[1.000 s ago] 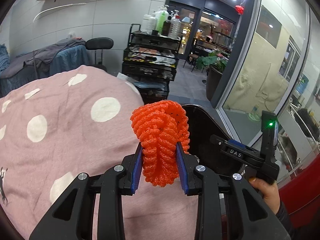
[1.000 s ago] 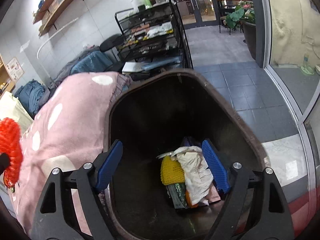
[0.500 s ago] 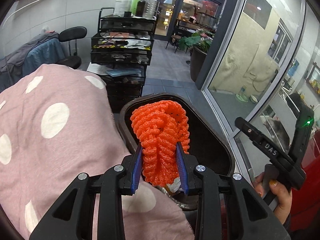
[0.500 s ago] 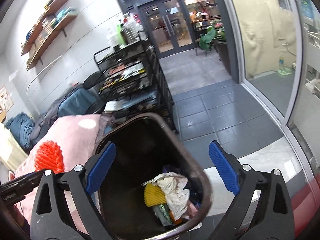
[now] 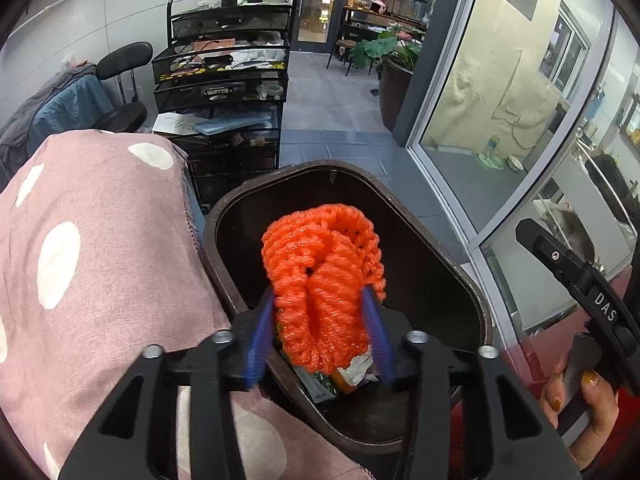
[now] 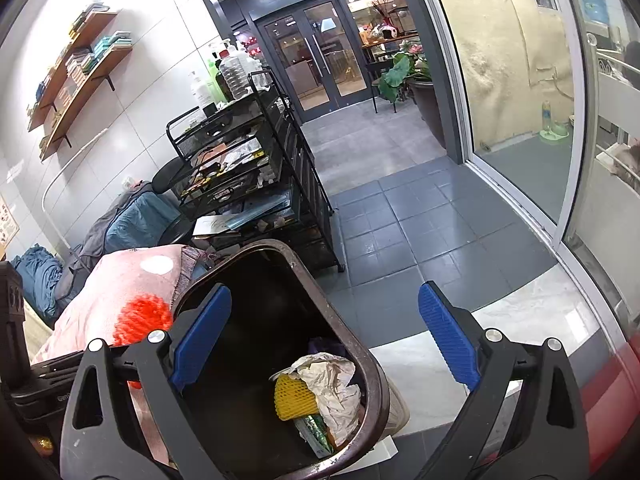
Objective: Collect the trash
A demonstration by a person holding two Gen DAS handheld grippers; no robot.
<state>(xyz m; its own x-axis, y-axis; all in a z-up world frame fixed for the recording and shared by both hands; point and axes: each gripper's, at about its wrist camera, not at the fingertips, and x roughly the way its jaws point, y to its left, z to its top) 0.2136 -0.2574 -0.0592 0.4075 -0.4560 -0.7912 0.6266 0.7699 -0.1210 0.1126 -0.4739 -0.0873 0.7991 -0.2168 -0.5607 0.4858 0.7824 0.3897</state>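
Note:
My left gripper (image 5: 320, 336) is shut on an orange foam net sleeve (image 5: 320, 276) and holds it over the open mouth of a dark brown trash bin (image 5: 464, 280). In the right wrist view the sleeve (image 6: 140, 318) shows at the bin's (image 6: 376, 380) left rim. Inside the bin lie a yellow foam net (image 6: 292, 398), crumpled paper (image 6: 334, 380) and a green wrapper (image 6: 316, 432). My right gripper (image 6: 324, 344) is open and empty, above the bin's right side.
A pink blanket with white dots (image 5: 92, 260) lies left of the bin. A black wire cart (image 6: 248, 176) with bottles stands behind it. Grey tiled floor (image 6: 400, 220) and a glass wall (image 6: 520, 120) lie to the right.
My left gripper carried the orange sleeve from above the pink blanket to over the bin's opening. My right gripper pulled up and back from inside the bin, staying open.

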